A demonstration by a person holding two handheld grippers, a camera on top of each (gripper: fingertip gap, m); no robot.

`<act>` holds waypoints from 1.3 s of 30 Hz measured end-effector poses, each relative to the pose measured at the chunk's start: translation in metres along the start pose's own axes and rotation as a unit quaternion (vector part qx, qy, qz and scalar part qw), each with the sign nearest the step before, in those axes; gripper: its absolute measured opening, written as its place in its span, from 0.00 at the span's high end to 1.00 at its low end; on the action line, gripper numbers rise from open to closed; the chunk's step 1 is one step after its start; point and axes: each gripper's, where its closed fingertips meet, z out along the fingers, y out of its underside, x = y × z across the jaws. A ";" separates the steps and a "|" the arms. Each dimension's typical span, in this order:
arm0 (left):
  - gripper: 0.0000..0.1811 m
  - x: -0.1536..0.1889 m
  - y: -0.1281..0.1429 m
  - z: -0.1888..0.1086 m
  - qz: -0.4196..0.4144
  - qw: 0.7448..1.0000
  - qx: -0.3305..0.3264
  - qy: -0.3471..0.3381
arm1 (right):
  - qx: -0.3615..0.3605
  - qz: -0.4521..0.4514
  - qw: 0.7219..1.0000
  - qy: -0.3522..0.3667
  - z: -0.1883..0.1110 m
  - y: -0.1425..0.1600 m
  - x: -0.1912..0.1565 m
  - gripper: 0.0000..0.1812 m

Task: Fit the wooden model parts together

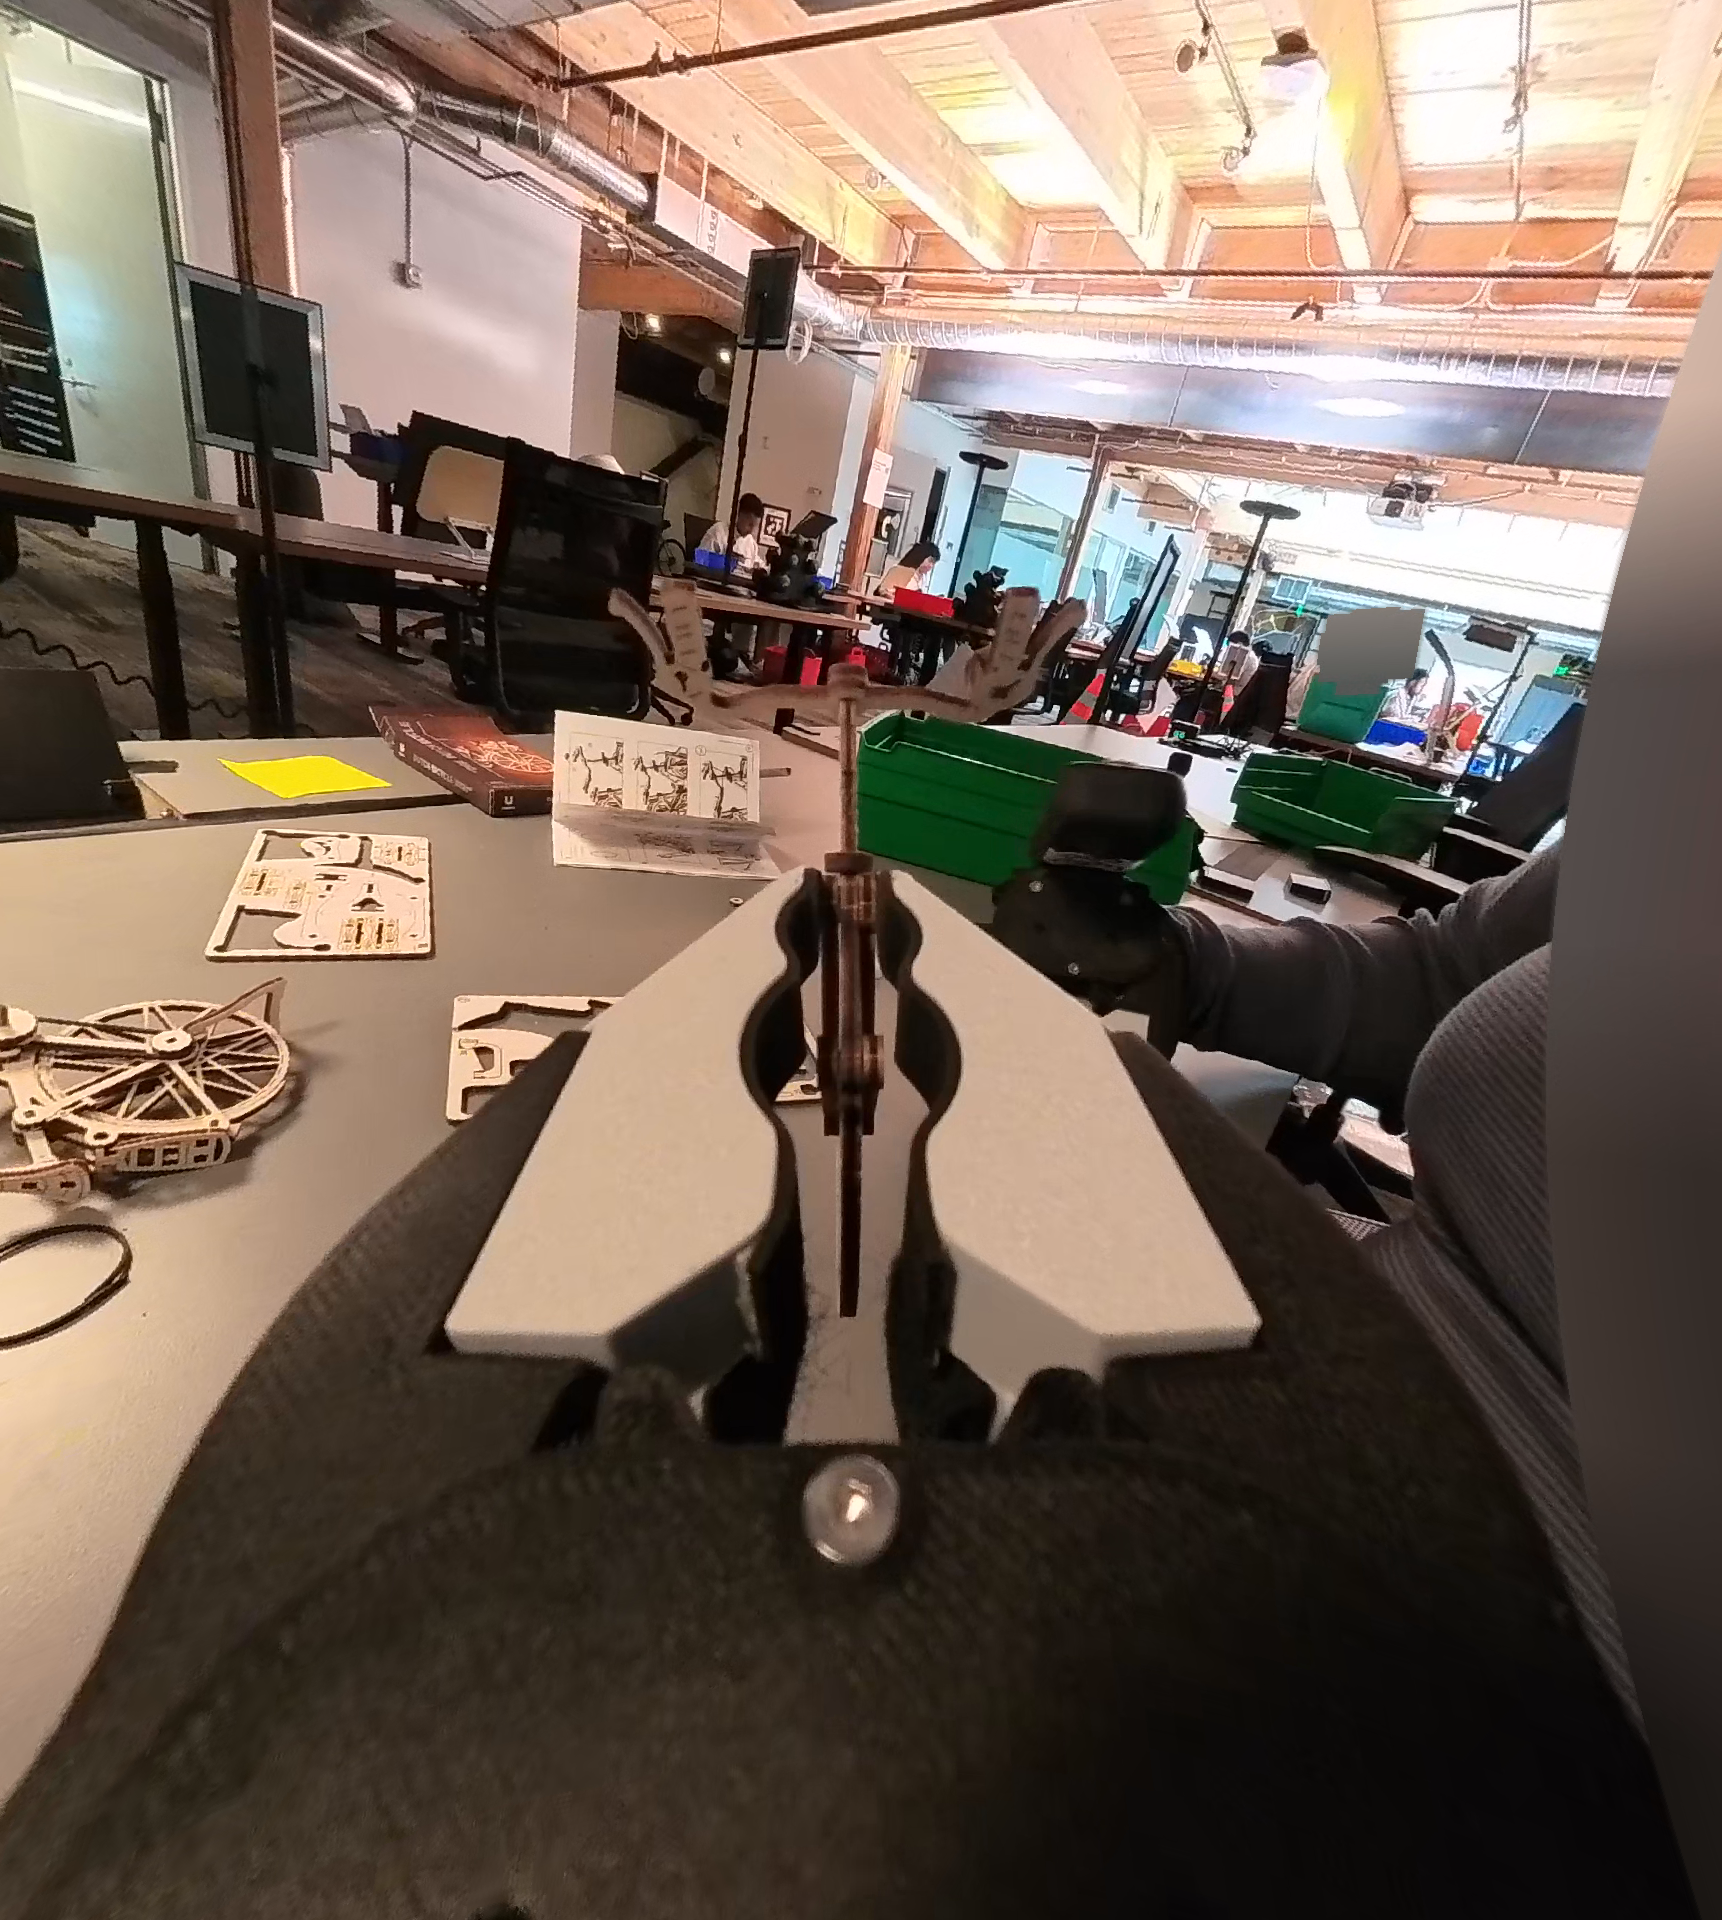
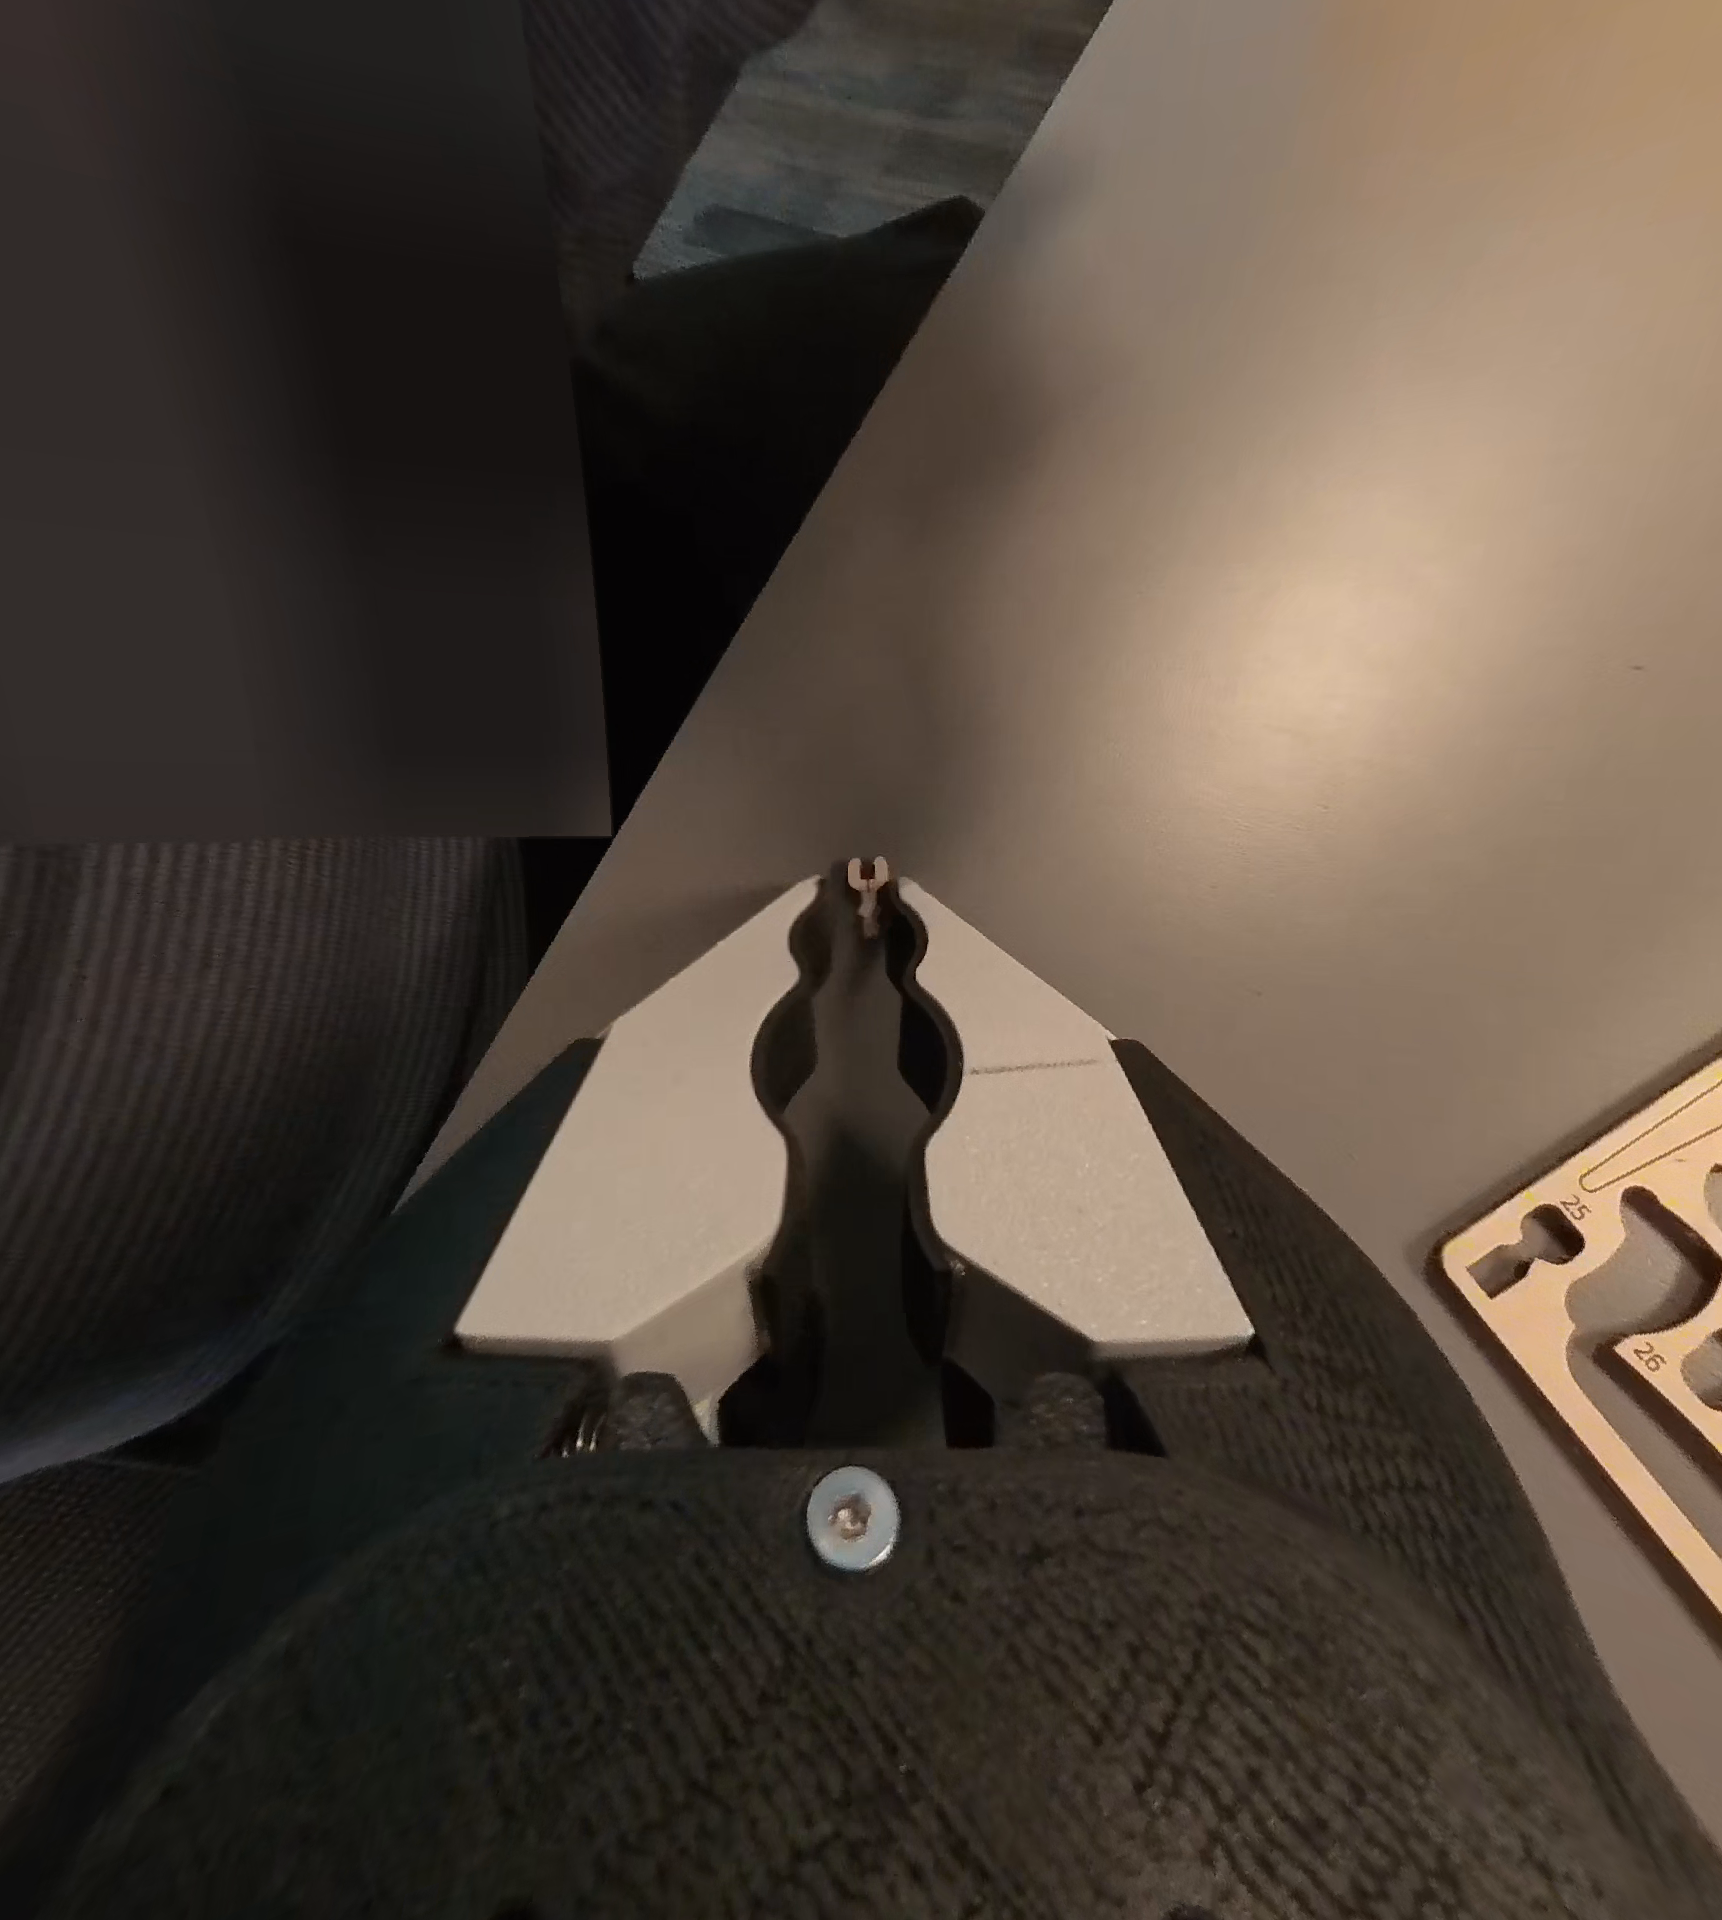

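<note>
My left gripper (image 1: pixel 852 883) is shut on a wooden handlebar and fork part (image 1: pixel 849 790). The part stands upright above the grey table, with its curved handlebar (image 1: pixel 836 675) at the top. My right gripper (image 2: pixel 869 883) is shut on a tiny pale wooden clip (image 2: pixel 867 878) just above the table (image 2: pixel 1304 520) near its edge. A partly built wooden bicycle frame with a spoked wheel (image 1: pixel 109 1081) lies flat on the table at the left. The right gripper (image 1: pixel 1096 894), held by a gloved hand, also shows at the right of the left wrist view.
A black rubber band (image 1: pixel 31 1286) lies near the bicycle. Punched wooden part sheets (image 1: pixel 322 906) (image 1: pixel 514 1049) (image 2: pixel 1667 1299) lie on the table. A folded instruction leaflet (image 1: pixel 659 800), a dark box (image 1: pixel 467 764), a yellow note (image 1: pixel 301 774) and green bins (image 1: pixel 971 800) stand farther back. The left gripper's tips are roughly 20 centimeters from the right gripper's.
</note>
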 end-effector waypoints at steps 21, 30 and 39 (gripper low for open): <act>0.95 -0.015 0.053 0.046 -0.071 0.993 -0.088 0.018 | 0.319 0.015 0.947 0.043 -0.054 -0.088 0.080 1.00; 0.95 -0.021 0.075 0.067 -0.019 0.989 -0.147 -0.016 | 0.381 -0.026 0.924 0.033 -0.069 -0.097 0.096 1.00; 0.95 -0.016 0.077 0.070 0.000 0.990 -0.140 0.008 | 0.373 -0.053 0.924 0.056 -0.071 -0.094 0.095 1.00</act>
